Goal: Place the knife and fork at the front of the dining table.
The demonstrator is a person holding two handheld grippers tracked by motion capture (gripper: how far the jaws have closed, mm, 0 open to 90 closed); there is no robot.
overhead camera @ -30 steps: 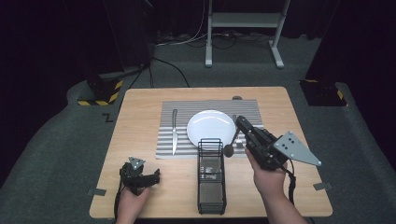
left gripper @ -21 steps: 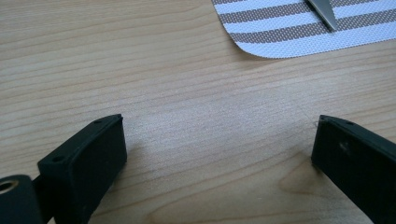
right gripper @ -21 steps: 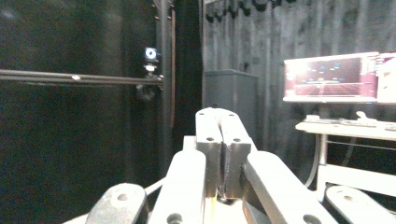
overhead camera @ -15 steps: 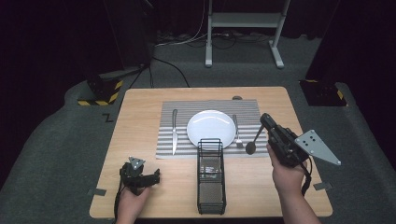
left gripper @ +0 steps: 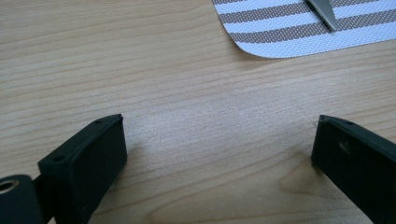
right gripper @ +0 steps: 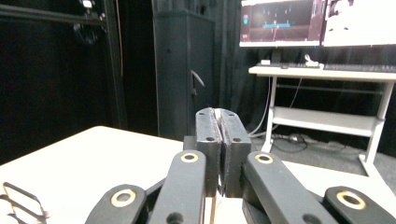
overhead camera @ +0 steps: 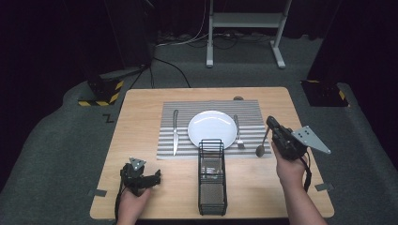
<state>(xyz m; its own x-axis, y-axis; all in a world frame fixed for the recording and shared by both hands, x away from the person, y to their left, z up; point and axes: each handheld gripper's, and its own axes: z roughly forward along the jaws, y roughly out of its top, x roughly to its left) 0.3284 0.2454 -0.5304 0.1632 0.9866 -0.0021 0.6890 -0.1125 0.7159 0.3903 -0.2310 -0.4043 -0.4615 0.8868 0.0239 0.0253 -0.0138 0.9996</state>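
Clamped together, the jaws of the right gripper [overhead camera: 271, 123] pinch the handle end of a dark spoon [overhead camera: 262, 145]; in the right gripper view [right gripper: 217, 122] a thin pale sliver shows between the pads. The spoon hangs down from the grip, its bowl low over the striped placemat [overhead camera: 185, 149] near that mat's 4 o'clock corner, at about 4 o'clock from the white plate [overhead camera: 212, 129]. The left gripper [overhead camera: 157, 177] rests on the wooden table [overhead camera: 141, 117], jaws spread wide with only bare wood between them [left gripper: 219, 154]. A black wire basket [overhead camera: 211, 183] stands at 6 o'clock from the plate; what lies inside is too unclear to tell. The plate looks bare, with a knife [overhead camera: 175, 131] at its 9 o'clock and a fork [overhead camera: 238, 132] at its 3 o'clock.
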